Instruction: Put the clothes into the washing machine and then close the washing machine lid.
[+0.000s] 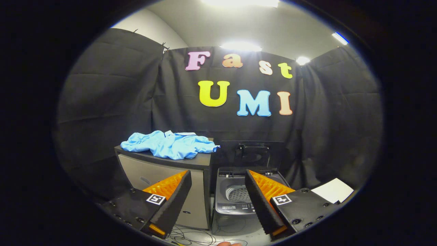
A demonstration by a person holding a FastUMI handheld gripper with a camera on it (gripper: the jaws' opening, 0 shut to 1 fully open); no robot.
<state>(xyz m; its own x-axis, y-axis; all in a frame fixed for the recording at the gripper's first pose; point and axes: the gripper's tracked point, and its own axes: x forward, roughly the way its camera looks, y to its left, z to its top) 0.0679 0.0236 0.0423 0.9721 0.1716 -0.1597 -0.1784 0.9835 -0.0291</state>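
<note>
A light blue garment (169, 144) lies crumpled on top of a low cabinet (164, 177), beyond my left finger. To the cabinet's right stands a small top-loading washing machine (235, 201) with its drum exposed and its dark lid (252, 153) raised upright behind the opening. My gripper (217, 177) is open, its two fingers spread wide with nothing between them. It hangs well short of both the garment and the machine; the drum shows between the fingers.
Black cloth walls close the booth behind and on both sides. A white sheet of paper (333, 190) lies to the right of the machine. Loose cables (194, 235) trail on the floor in front of the cabinet and machine.
</note>
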